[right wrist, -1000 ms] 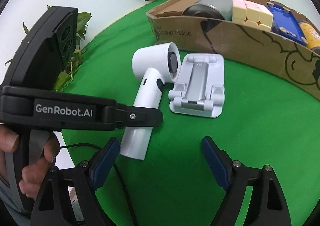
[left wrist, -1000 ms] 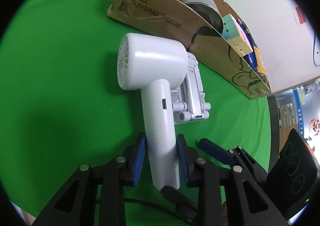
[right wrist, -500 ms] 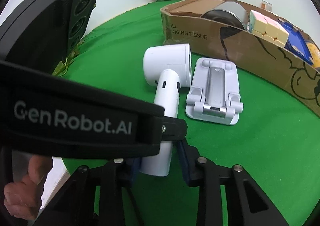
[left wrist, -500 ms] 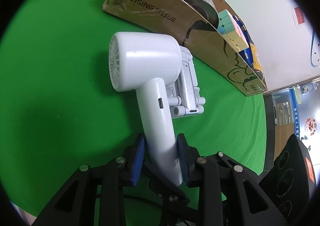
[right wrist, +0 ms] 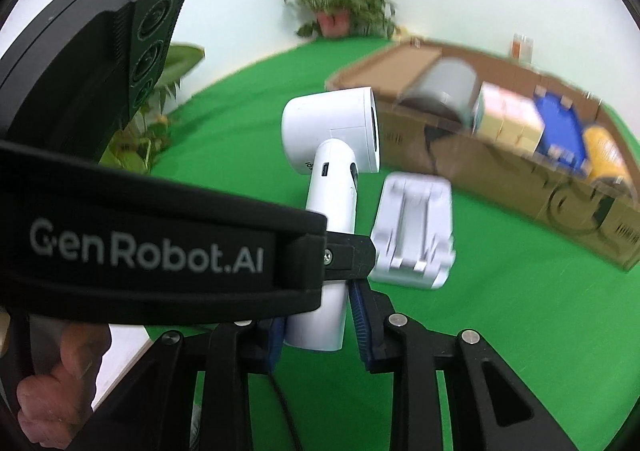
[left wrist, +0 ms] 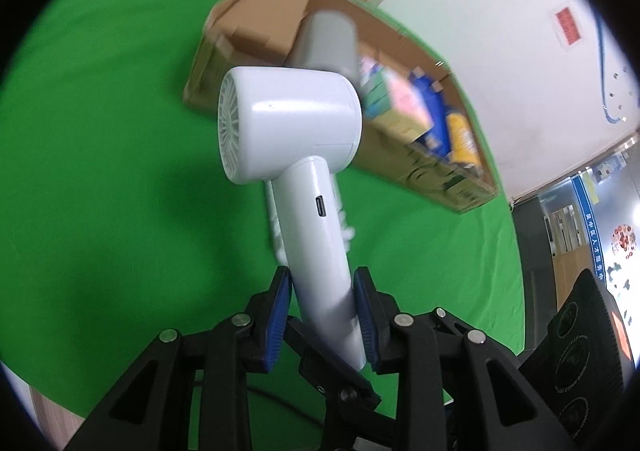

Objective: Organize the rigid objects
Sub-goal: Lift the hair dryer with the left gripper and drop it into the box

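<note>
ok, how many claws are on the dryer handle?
2. The left claw grips the lower handle of the dryer; the right claw is clamped on the handle's end, below the left one.

White handheld fan [left wrist: 292,131] is sitting mid-frame in both wrist views, handle slanting toward the bottom edge, round head uppermost; grille is facing left in the left view. White folding stand [right wrist: 412,231] is lying flat on the green surface, just right of the handle. Cardboard box [right wrist: 500,179] is occupying the upper right, holding a grey cylinder [right wrist: 448,87], pastel cube [right wrist: 508,123], blue item [right wrist: 560,131] and yellow item [right wrist: 604,155].
</note>
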A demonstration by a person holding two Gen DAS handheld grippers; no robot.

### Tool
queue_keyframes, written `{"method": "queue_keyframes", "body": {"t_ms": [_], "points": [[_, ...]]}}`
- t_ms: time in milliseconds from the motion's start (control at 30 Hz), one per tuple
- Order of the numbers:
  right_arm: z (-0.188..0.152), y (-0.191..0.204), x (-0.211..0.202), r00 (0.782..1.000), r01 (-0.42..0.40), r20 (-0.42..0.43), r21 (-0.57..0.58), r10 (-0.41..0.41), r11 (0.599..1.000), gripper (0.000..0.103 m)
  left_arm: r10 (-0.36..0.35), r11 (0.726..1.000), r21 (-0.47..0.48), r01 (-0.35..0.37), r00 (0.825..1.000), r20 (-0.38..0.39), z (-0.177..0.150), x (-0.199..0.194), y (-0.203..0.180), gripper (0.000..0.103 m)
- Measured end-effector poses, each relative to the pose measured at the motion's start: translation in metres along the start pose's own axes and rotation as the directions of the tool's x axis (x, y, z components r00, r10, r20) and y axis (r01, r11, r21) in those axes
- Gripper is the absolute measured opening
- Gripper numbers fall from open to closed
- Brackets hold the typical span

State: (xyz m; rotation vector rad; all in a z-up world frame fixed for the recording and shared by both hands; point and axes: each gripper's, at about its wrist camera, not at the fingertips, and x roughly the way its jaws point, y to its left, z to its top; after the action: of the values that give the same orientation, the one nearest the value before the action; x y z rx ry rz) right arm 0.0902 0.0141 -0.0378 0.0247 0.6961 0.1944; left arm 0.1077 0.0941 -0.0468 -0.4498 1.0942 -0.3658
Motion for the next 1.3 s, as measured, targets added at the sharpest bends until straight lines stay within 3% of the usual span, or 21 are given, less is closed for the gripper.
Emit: {"method": "queue_keyframes", "body": {"t_ms": [233, 433, 667, 867, 933, 1033, 1067, 1100, 1167, 1267, 1300], "points": [[0.033, -0.017, -0.034, 0.987, 0.072, 0.143, 0.013, -0.074, 0.997, 0.027, -0.039, 0.990, 0.138, 0.028, 0.996, 0.083, 0.044, -0.019, -0.048, 0.031], [0.070, -0.054, -0.039, 0.970, 0.128, 0.198, 0.081, -0.142, 0.988, 0.027, -0.060, 0.972, 0.230, 0.048, 0.997, 0.047, 0.096, 0.000, -0.082, 0.031], [0.108, -0.132, -0.019, 0.975, 0.150, 0.129, 0.209, -0.179, 0.966, 0.028, -0.046, 0.946, 0.317, 0.070, 0.996, -0.081, 0.158, 0.070, -0.122, 0.031], [0.109, -0.189, 0.014, 0.985, 0.157, 0.019, 0.304, -0.171, 0.940, 0.027, -0.033, 0.957, 0.274, 0.091, 0.977, -0.210, 0.180, 0.129, -0.125, 0.032], [0.102, -0.196, 0.015, 0.986, 0.158, -0.007, 0.322, -0.165, 0.933, 0.027, -0.041, 0.960, 0.262, 0.101, 0.974, -0.224, 0.180, 0.134, -0.122, 0.032], [0.099, -0.199, 0.015, 0.985, 0.158, 0.013, 0.321, -0.171, 0.934, 0.031, -0.026, 0.951, 0.298, 0.081, 0.982, -0.186, 0.183, 0.123, -0.121, 0.034], [0.097, -0.199, 0.013, 0.984, 0.157, 0.025, 0.322, -0.174, 0.934, 0.045, -0.010, 0.949, 0.310, 0.058, 0.988, -0.156, 0.184, 0.113, -0.121, 0.037], [0.096, -0.198, 0.010, 0.982, 0.162, 0.040, 0.318, -0.184, 0.934, 0.065, -0.003, 0.948, 0.316, 0.044, 0.992, -0.128, 0.186, 0.104, -0.120, 0.040], [0.093, -0.193, -0.001, 0.969, 0.189, 0.094, 0.304, -0.227, 0.934, 0.087, 0.004, 0.945, 0.327, 0.011, 0.999, -0.046, 0.186, 0.078, -0.112, 0.058], [0.076, -0.170, -0.027, 0.941, 0.211, 0.210, 0.246, -0.265, 0.946, 0.094, 0.005, 0.936, 0.350, -0.041, 0.995, 0.102, 0.175, 0.036, -0.089, 0.085], [0.068, -0.159, -0.032, 0.938, 0.206, 0.234, 0.220, -0.256, 0.954, 0.097, 0.013, 0.936, 0.348, -0.058, 0.991, 0.130, 0.169, 0.027, -0.079, 0.086]]}}
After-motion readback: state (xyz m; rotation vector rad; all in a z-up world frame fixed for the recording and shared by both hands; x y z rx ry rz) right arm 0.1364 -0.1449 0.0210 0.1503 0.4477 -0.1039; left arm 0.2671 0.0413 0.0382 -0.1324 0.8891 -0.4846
